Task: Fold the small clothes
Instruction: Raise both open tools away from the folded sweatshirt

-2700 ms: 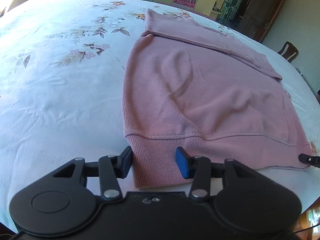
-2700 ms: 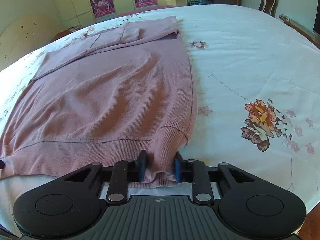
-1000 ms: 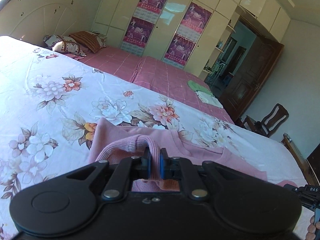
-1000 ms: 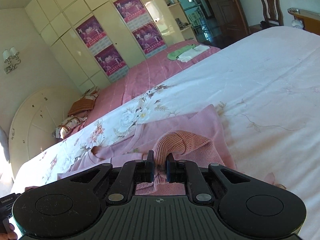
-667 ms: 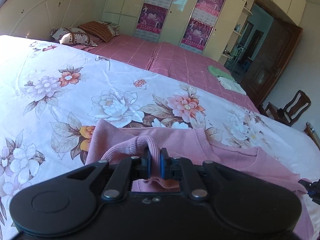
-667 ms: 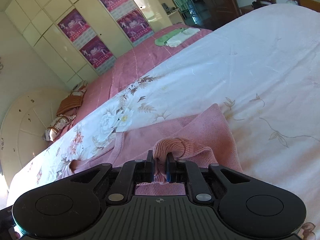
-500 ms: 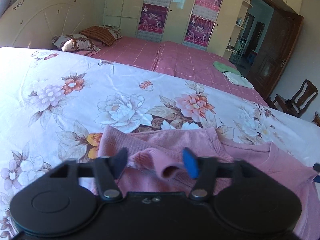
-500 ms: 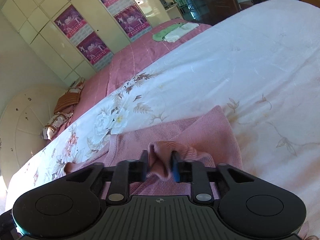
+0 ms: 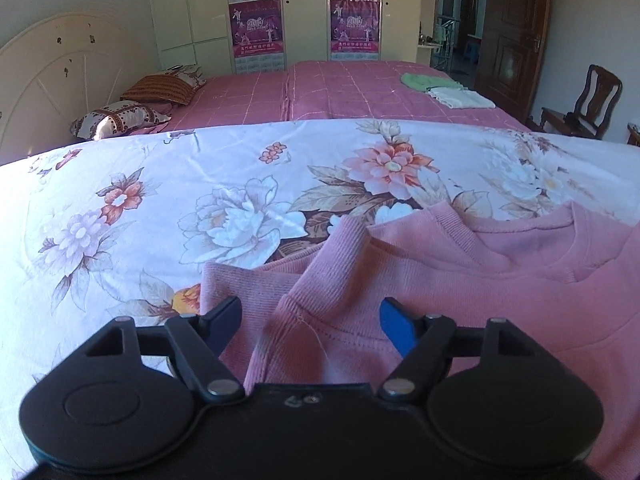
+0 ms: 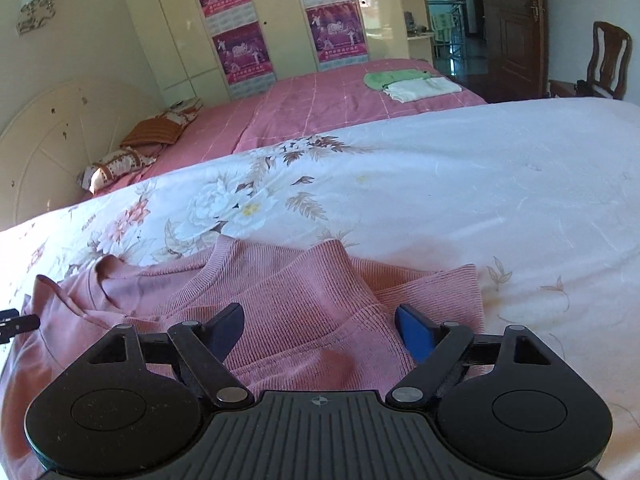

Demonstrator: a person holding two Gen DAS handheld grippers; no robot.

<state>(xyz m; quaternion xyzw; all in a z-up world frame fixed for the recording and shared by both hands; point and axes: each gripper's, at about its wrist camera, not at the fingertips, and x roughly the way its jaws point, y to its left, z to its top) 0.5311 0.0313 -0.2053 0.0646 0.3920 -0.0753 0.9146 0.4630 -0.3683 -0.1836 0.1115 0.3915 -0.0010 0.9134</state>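
The pink sweater (image 9: 460,280) is matt ribbed knit cloth. The floral bedsheet (image 9: 160,208) in the left of the frame is smooth cloth with a slight sheen. The wardrobe doors (image 10: 280,20) look glossy.

Pink ribbed sweater (image 9: 460,280); white sheet (image 9: 160,208) with pink, peach flowers; pink checked bedspread (image 9: 352,92); green, perhaps white, cloths (image 10: 404,82); blue pads (image 9: 394,326).

The sweater (image 9: 460,280) is laid folded on the floral bedsheet (image 9: 200,200), its ribbed hem brought up near the neckline. The left tongs (image 9: 310,320) are held spread over the sweater's left edge and the right tongs (image 10: 318,326) over its right edge. Behind, a second bed (image 9: 340,92) is seen, with pillows (image 9: 116,118) at its left and folded cloths (image 9: 444,88) at its right.
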